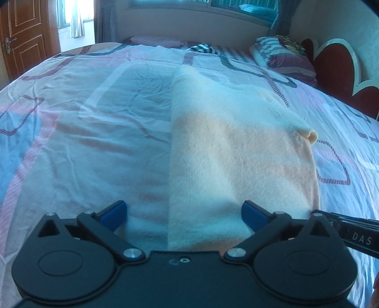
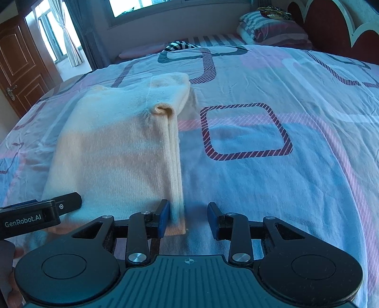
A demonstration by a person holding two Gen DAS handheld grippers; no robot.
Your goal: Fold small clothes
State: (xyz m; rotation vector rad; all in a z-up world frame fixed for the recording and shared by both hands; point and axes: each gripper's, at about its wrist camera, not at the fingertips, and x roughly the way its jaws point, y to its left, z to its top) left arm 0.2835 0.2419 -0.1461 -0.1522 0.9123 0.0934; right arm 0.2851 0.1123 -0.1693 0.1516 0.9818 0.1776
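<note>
A pale peach knit garment (image 2: 113,151), already folded lengthwise into a long narrow band, lies flat on the bedspread (image 2: 272,165) with its hem end nearest both tools and a small rolled cuff (image 2: 163,110) poking out on its right edge. The left gripper (image 1: 183,213) hovers with its blue pads spread wide over the near left corner of the hem, holding nothing; the right gripper (image 2: 188,219) is also spread, its left pad just beside or touching the doubled right edge of the cloth, with nothing between the pads yet. The step in hand looks like taking the two near corners to fold the band across its length. To do it well, each tool should probably close on every layer at its corner, since the right edge shows stacked layers that could slip apart, and both should lift together and level so the knit does not skew. The cuff may want tucking flat first. The bedspread is thin, wrinkled cotton printed with pink and blue blocks and striped square outlines, soft enough to be pinched up by mistake. Beyond it sit a striped pillow (image 2: 267,26), a red scalloped headboard (image 2: 331,28), a window (image 2: 165,7) and a brown panelled door (image 2: 14,71).
</note>
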